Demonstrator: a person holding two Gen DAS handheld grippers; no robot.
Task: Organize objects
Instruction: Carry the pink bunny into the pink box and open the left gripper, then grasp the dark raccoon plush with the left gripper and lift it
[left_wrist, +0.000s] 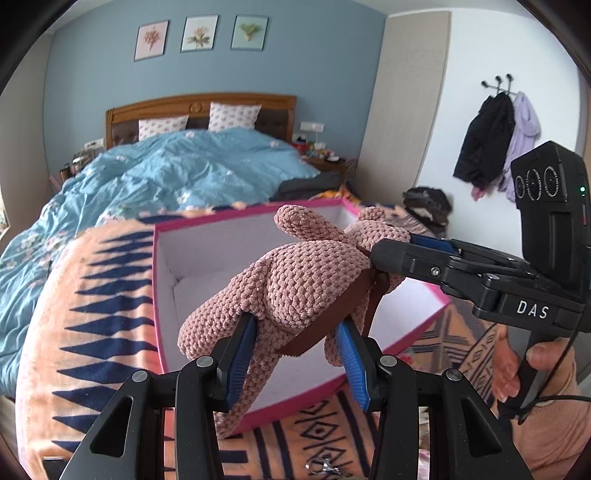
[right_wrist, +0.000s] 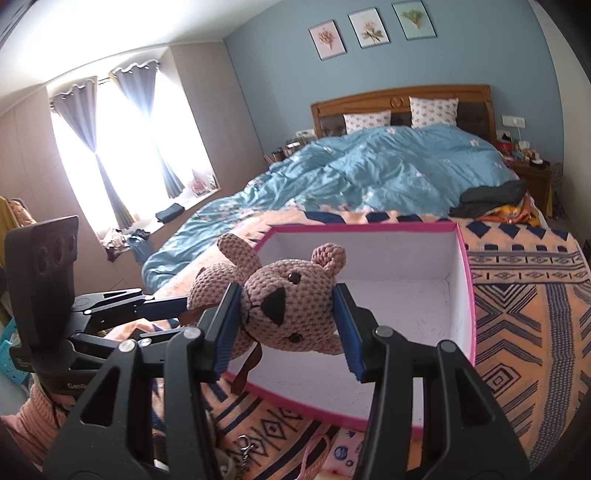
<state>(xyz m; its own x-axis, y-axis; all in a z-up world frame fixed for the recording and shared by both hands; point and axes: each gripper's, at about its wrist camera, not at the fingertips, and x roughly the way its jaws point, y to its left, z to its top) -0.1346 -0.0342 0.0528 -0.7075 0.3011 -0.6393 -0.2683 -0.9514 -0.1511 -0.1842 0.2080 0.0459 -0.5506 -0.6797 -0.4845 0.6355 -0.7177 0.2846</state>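
I've got the crochet bear pinched from both ends, up off the bed and hanging over the near edge of the pink-rimmed box. My right gripper is clamped on the head: blue pads pressing either cheek, face toward my cam, nose w/ black triangle at centre, ears up at 11 and 1 o'clock. From the left wrist cam, my left gripper is closed narrow on the bear's body/lower end, pads squeezing the knit from both sides. A brown strap runs across the body betw. the pads and dangles.

In the left cam the right gripper comes in from 3 o'clock, a hand around its grip at 4 o'clock. In the right cam the left gripper comes in from 9 o'clock.

Box is open-topped, white inside, sitting on the orange/navy patterned blanket. Box fills the view from centre to 3 o'clock in the right cam. Blue duvet lies beyond at 12 o'clock. A small metal clasp lies on the blanket at 6 o'clock in the left cam.
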